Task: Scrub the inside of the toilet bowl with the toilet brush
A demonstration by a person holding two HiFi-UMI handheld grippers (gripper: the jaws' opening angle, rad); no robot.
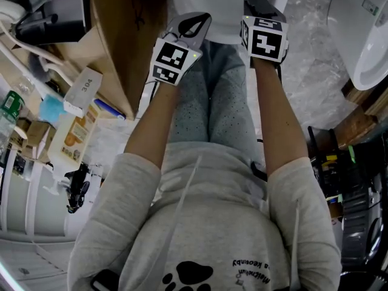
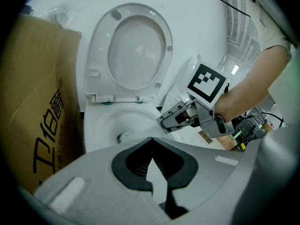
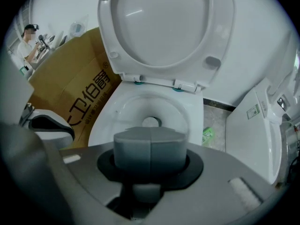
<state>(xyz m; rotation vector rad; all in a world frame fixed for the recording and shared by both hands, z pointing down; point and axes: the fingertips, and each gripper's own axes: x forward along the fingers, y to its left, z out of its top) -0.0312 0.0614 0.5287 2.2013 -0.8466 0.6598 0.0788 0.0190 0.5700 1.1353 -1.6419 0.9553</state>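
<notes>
White toilet bowl (image 3: 190, 114) beside cardboard box (image 3: 70, 95)

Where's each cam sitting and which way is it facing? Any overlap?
Head view: on the person's head, aimed steeply down; shows torso, both arms, left hand-held gripper and right hand-held gripper.
Left gripper view: rides the left hand-held gripper, looks along its shut jaws at the toilet bowl; right forearm enters at right.
Right gripper view: rides the right hand-held gripper, looks past its shut jaws into the bowl; no arm shows.
Shared: both gripper views catch the bowl, raised seat and cardboard box.
</notes>
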